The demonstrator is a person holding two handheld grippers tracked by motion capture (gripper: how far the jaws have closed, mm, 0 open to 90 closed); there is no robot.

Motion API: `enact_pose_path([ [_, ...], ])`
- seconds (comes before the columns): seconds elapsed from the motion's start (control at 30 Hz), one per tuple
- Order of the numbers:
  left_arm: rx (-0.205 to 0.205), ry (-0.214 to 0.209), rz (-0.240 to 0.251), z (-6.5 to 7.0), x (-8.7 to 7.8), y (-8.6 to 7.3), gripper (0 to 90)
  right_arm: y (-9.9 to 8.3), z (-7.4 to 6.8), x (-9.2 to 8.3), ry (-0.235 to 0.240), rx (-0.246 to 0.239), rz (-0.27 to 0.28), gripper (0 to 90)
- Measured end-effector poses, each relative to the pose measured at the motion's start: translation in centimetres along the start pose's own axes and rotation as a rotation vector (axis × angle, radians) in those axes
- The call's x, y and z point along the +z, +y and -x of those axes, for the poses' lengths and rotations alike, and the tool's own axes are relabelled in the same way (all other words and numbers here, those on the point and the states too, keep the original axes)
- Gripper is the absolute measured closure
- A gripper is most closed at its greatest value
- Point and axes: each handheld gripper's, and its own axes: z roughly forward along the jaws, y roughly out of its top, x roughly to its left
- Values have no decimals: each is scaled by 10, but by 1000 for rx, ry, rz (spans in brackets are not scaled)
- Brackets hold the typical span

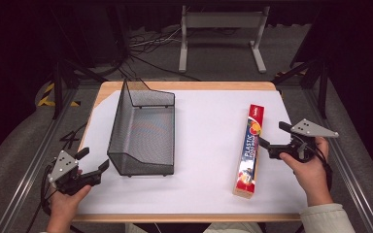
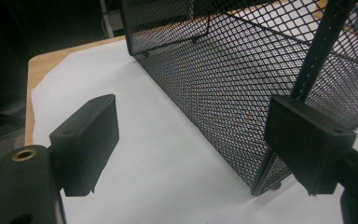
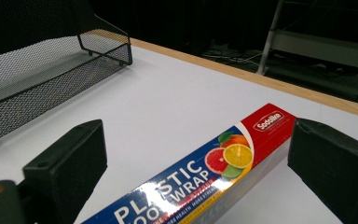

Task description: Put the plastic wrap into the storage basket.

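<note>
On the table (image 1: 199,104): plastic wrap box (image 1: 249,150) lies free; right hand-held gripper (image 1: 271,137) wide open | mesh basket (image 1: 143,128) well left.

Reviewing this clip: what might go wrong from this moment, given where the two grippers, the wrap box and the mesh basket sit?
1. The plastic wrap box is long and narrow; the open right gripper, beside its middle, might pivot it on closing.
2. The box's near end lies close to the table front edge, so a nudge could push it off.
3. The left gripper is open by the near corner of the mesh basket; one jaw could snag the mesh.
</note>
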Motion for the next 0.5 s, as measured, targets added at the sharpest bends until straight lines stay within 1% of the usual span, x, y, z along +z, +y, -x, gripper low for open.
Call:
enact_pose_path([
  [0.07,1,1,-1,0,0,0,188,2,-2,5,-2,-6,5,47],
  [0.13,1,2,-1,0,0,-1,188,4,-5,10,-17,4,6,49],
  [0.17,1,2,-1,0,0,-1,188,4,-5,10,-17,4,6,49],
  [0.2,2,5,-1,0,0,-1,188,7,-7,14,-9,23,-1,49],
  [0.23,4,10,2,0,-1,-1,188,8,-9,17,-4,20,-6,48],
  [0.33,7,13,12,0,-2,0,189,13,-14,22,-16,6,-6,36],
  [0.37,11,16,12,1,-2,0,189,15,-15,24,-9,-1,-4,37],
  [0.4,14,16,14,1,-2,0,189,16,-15,26,-23,-4,-1,39],
  [0.47,19,18,10,1,-2,0,189,16,-16,29,-51,19,-13,43],
  [0.5,18,20,12,1,-1,0,189,16,-16,32,-53,33,-24,43],
])
